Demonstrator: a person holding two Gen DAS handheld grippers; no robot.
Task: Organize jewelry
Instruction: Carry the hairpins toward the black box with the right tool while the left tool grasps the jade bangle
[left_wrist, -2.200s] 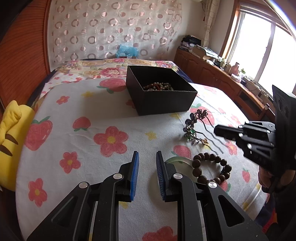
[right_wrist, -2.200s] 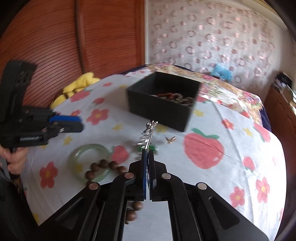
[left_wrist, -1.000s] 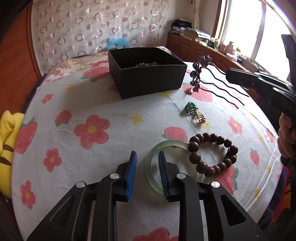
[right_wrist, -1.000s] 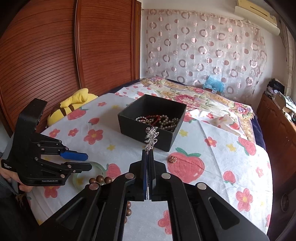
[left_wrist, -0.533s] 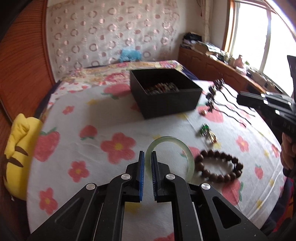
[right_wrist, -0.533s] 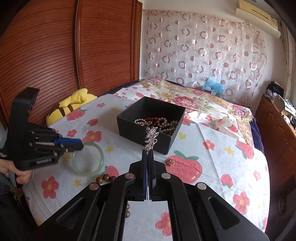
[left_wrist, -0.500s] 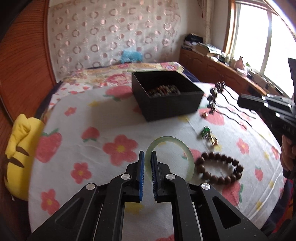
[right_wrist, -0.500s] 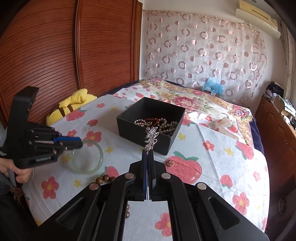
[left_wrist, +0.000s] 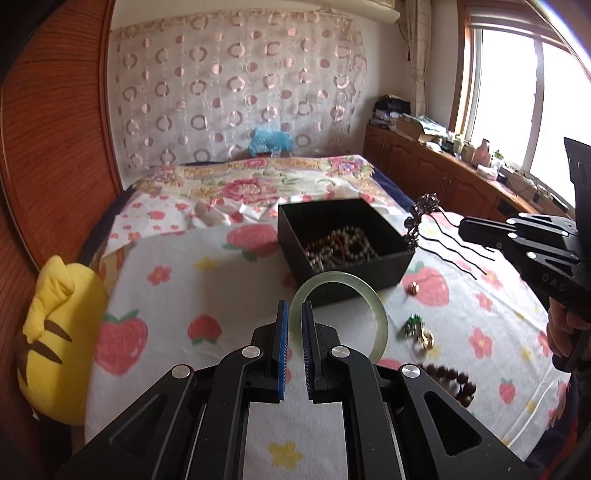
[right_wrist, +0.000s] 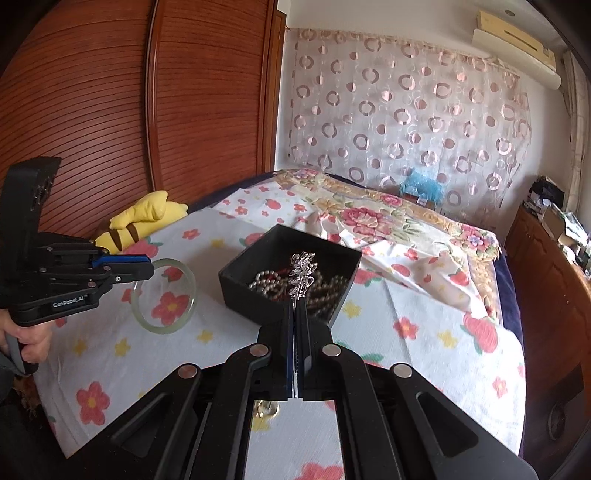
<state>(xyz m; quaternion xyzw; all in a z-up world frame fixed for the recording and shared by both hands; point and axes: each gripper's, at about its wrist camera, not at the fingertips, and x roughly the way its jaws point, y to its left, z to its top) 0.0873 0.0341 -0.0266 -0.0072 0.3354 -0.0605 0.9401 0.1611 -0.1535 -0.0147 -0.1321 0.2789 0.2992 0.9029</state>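
Observation:
My left gripper (left_wrist: 294, 317) is shut on a pale green jade bangle (left_wrist: 378, 314) and holds it in the air, just short of the black box (left_wrist: 369, 275). The bangle also shows in the right wrist view (right_wrist: 164, 326). The box holds bead necklaces (left_wrist: 341, 249). My right gripper (right_wrist: 295, 308) is shut on a flowered hairpin (right_wrist: 303, 273) and holds it above the box (right_wrist: 240, 291). In the left wrist view the hairpin (left_wrist: 421, 218) hangs by the box's right corner. A brown bead bracelet (left_wrist: 456, 382), a green brooch (left_wrist: 415, 328) and a small earring (left_wrist: 413, 287) lie on the cloth.
The flowered cloth (left_wrist: 177, 295) covers a round table. A yellow plush toy (left_wrist: 55, 332) lies at its left edge. A bed (right_wrist: 388, 218) stands behind, a wooden cabinet (left_wrist: 424, 170) at the right, a wooden wardrobe (right_wrist: 110, 110) at the left.
My left gripper closed on the bangle, lifted it off the cloth and moved it toward the box. My right gripper carried the hairpin up and over the box.

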